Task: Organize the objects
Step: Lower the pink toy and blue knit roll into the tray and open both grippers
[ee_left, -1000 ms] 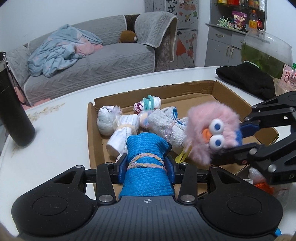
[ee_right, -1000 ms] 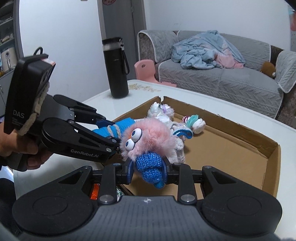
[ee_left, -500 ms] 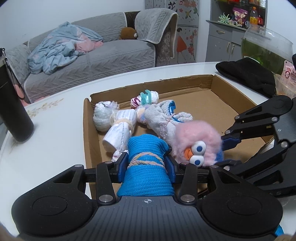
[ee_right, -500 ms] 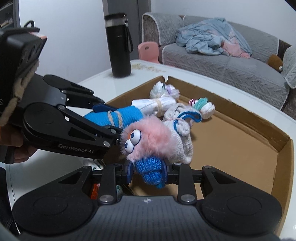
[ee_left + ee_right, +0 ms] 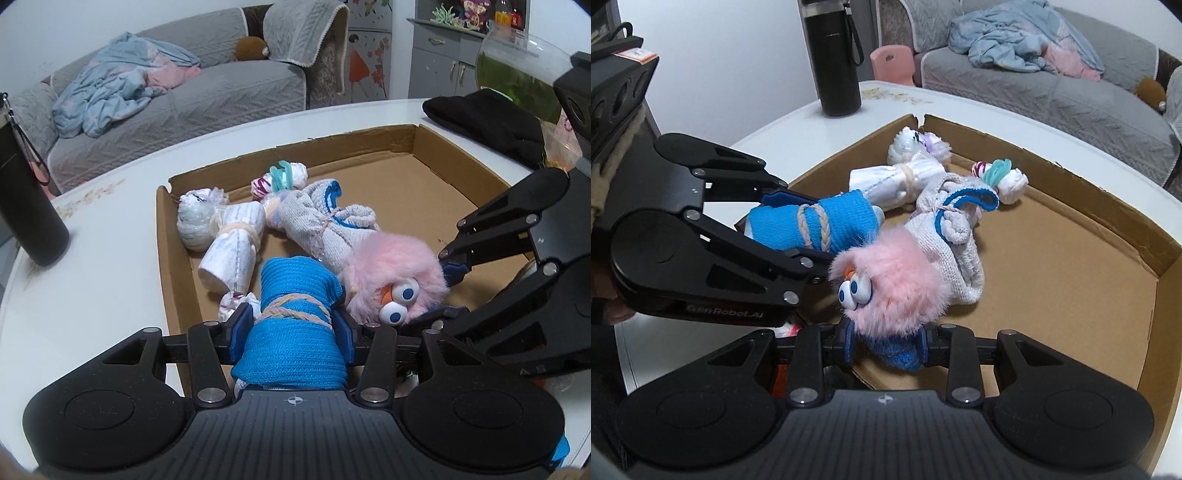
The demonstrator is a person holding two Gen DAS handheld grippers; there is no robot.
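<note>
A white round table (image 5: 92, 280) carries a shallow cardboard tray (image 5: 413, 147), with a black flask (image 5: 834, 62) standing just outside the tray's corner and a black knitted hat (image 5: 487, 125) lying beyond its far side. Inside the tray, toward the flask corner, lies a cluster of rolled sock bundles: a grey one with blue trim (image 5: 956, 236), a white one tied with a cream band (image 5: 232, 254), and a small white one with a teal tie (image 5: 1001, 177). The left gripper (image 5: 291, 325) is closed tight around a blue sock roll (image 5: 295, 321) bound with a braided band, held over the tray's near edge. The right gripper (image 5: 884, 347) is clamped on the blue knitted end of a pink fuzzy sock with googly eyes (image 5: 894, 284), which touches the grey bundle and sits just beside the blue roll.
</note>
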